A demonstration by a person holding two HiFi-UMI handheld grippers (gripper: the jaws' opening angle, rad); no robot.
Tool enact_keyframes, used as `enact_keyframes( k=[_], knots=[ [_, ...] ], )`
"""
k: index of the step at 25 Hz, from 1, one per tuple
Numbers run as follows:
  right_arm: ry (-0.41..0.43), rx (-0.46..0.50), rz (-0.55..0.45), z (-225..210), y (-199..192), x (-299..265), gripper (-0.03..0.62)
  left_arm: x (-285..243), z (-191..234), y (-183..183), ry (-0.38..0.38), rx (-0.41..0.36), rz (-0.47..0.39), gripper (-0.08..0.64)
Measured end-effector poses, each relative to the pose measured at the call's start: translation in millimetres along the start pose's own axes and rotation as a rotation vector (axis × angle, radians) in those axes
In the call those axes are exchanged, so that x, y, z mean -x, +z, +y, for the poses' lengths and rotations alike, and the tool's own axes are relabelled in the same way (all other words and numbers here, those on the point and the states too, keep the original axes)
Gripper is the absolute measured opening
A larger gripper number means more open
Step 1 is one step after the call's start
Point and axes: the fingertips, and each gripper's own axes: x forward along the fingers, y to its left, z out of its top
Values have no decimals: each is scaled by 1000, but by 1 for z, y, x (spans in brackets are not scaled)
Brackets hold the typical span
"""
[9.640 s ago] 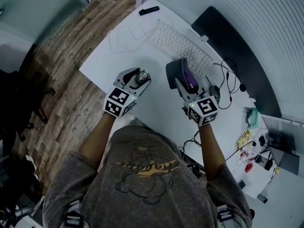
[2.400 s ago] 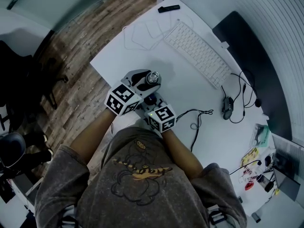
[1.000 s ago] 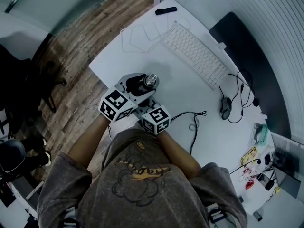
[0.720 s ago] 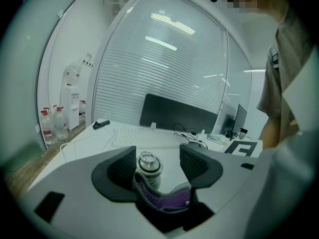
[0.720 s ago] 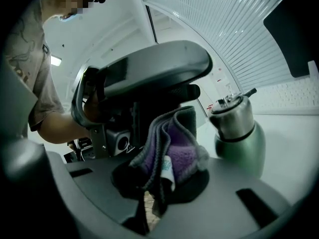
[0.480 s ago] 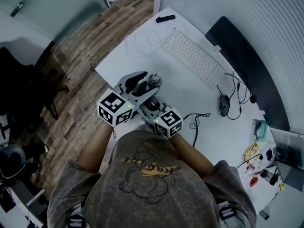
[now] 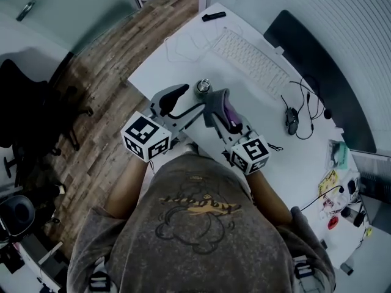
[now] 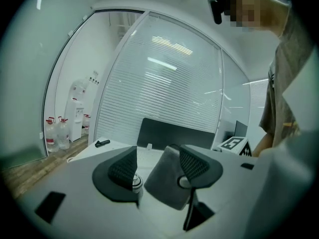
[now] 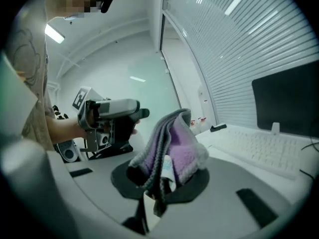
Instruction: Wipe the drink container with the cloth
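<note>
Nothing here can be read. The marker cube (image 7: 145,138) behind the left gripper (image 8: 158,164) jaws and the twin cube (image 7: 250,154) behind the right gripper (image 9: 160,177) jaws carry only black-and-white squares. The tag (image 9: 167,167) on the cloth (image 9: 185,141) pinched between the right jaws is blurred, as is the shirt print (image 7: 197,207).

The head view looks from high above, almost straight down on the white desk (image 7: 263,102) and the person's shoulders. The left gripper view sits low, close behind its own jaws, and faces the far blinds (image 8: 164,93). The right gripper view sits low too. It faces far and left, past the left gripper (image 9: 132,118). All three show the cloth (image 7: 219,105). Head and right views share the keyboard (image 7: 250,57).
</note>
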Motion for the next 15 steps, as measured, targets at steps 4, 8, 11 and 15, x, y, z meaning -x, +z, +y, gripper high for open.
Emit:
enact_keyframes(
  k=[4, 8, 11, 15],
  knots=[
    [-91, 15, -48, -17, 13, 33, 52, 8, -5, -10, 7, -2, 9, 268],
    [-166, 17, -85, -29, 21, 59, 52, 12, -10, -18, 22, -10, 4, 268],
    [-225, 25, -115, -38, 27, 74, 54, 17, -5, -23, 66, -5, -12, 268],
    [-286, 68, -162, -49, 31, 83, 54, 23, 8, -36, 137, -8, -16, 242]
  ],
)
